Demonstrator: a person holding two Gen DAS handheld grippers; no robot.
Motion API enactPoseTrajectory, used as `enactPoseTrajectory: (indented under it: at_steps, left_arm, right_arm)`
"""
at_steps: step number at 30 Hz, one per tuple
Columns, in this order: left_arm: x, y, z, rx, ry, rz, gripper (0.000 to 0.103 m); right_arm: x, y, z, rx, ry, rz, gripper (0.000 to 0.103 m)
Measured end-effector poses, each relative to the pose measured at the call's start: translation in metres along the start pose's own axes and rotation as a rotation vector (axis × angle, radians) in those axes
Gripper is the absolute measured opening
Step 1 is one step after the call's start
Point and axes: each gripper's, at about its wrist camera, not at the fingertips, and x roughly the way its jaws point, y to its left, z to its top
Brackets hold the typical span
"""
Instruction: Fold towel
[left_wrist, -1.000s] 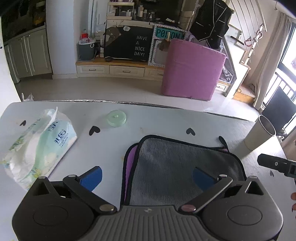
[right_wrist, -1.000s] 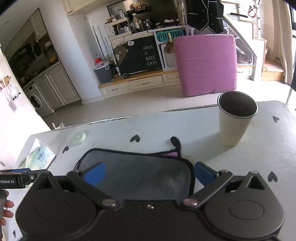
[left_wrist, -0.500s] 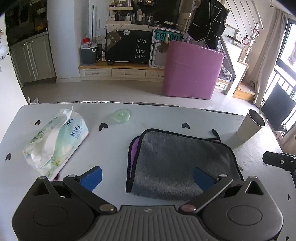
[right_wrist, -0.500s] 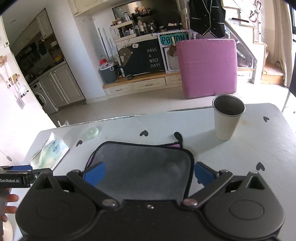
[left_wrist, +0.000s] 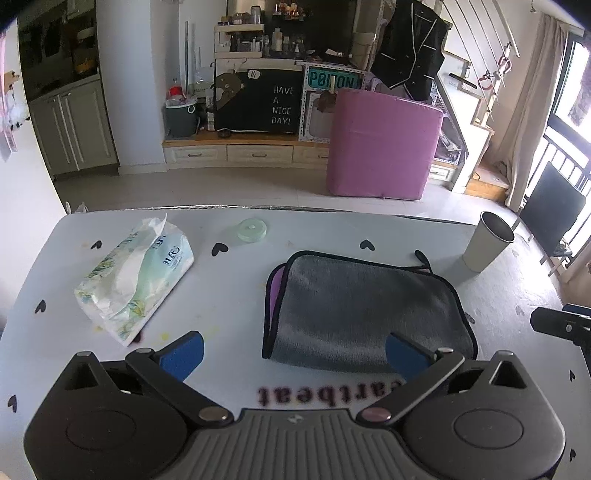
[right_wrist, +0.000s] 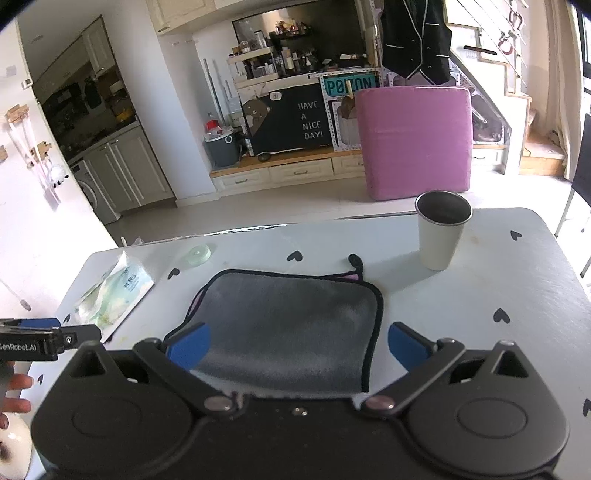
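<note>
While spread wide and gripping nothing, both sets of tongs hang above the table (left_wrist: 229, 295), near its front edge. Flat at mid-table: the towel (left_wrist: 365, 306), grey side up, black-trimmed, already doubled over by the look of it, with a purple layer peeking out along the edge facing the tissue pack (left_wrist: 136, 280). Well apart from the towel on that side, the pack; past the opposite side, toward the far corner, the cup (right_wrist: 441, 232); beyond the towel's far edge, a small pale green disc (left_wrist: 252, 230). Left tongs (left_wrist: 293, 350) just short of the towel's near edge, open and empty. Right tongs (right_wrist: 297, 345) over the near edge too, open, empty as well. Soft, light and limp, most likely: plush pile, good friction, no risk of breaking, but prone to sag and slide as layers shift. Best purchase probably at the two near corners, pinching both layers together through the trim. Hidden from the right view: the near edge itself, cut off behind the tool body. Hanging loop at the far corner small, hard to read. Number of layers underneath: cannot tell.
</note>
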Motion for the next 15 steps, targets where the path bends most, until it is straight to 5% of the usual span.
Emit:
enactPoseTrajectory:
  at_steps: [15]
  left_arm:
    - [-0.040, -0.012, -0.020, 0.012, -0.016, 0.000, 0.103]
  right_arm:
    - [-0.050, 0.004, -0.016, -0.010, -0.039, 0.000, 0.103]
